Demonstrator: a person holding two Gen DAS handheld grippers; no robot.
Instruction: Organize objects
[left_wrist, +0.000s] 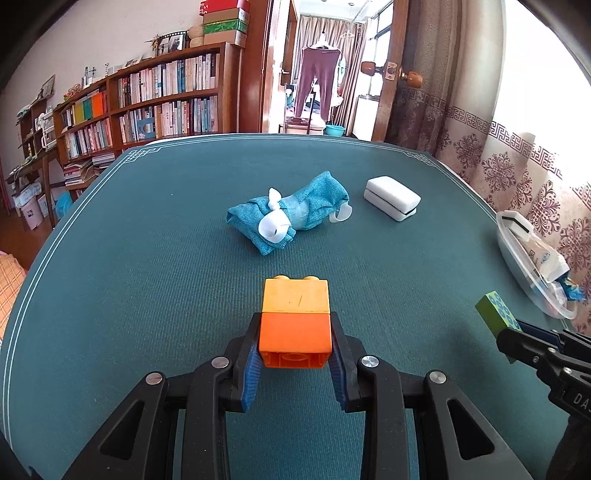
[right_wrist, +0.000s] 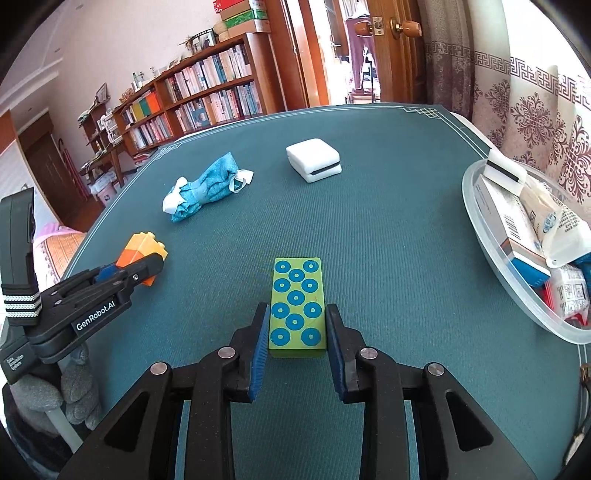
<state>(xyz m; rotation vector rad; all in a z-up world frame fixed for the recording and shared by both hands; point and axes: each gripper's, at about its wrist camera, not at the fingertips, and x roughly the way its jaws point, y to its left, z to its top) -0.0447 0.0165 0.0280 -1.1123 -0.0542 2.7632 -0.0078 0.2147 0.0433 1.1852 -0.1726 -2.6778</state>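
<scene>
My left gripper (left_wrist: 294, 341) is shut on an orange and yellow toy brick stack (left_wrist: 295, 317), held over the teal table mat; the stack also shows in the right wrist view (right_wrist: 142, 254). My right gripper (right_wrist: 297, 332) is shut on a green block with blue circles (right_wrist: 297, 306), which also shows in the left wrist view (left_wrist: 496, 314). A rolled teal cloth with white ties (left_wrist: 291, 214) and a white foam block (left_wrist: 391, 197) lie further back on the mat.
A clear plastic tub (right_wrist: 476, 221) with packets and boxes stands at the table's right edge. The teal mat (right_wrist: 388, 240) covers the table. A bookshelf (left_wrist: 155, 99), a doorway and patterned curtains lie beyond the table.
</scene>
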